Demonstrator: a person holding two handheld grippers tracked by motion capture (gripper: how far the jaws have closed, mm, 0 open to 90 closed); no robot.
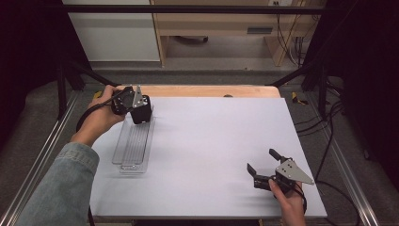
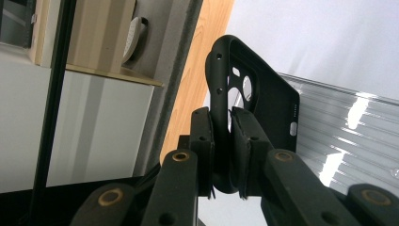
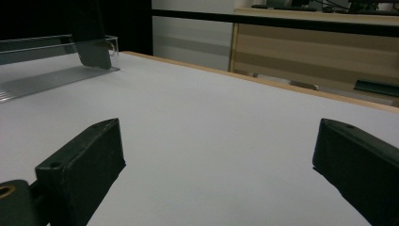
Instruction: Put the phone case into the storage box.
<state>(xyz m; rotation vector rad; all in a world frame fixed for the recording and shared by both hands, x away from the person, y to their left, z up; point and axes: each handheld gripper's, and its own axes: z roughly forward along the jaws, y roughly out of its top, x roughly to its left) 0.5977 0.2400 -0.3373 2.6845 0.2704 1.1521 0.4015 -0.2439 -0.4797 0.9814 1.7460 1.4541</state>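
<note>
Black phone case (image 2: 256, 96) clamped in left tongs (image 2: 222, 141); right tongs (image 3: 216, 165) wide open

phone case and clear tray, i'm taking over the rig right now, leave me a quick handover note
Left claw: shut on the rim of the black phone case, holding it over the far end of the clear ribbed tray.
Right claw: open, holding nothing, low over the white table cover at its near right.
Done: case is gripped.
Left: likely set the case down in the tray and release; whether it already touches the tray I cannot tell.
</note>
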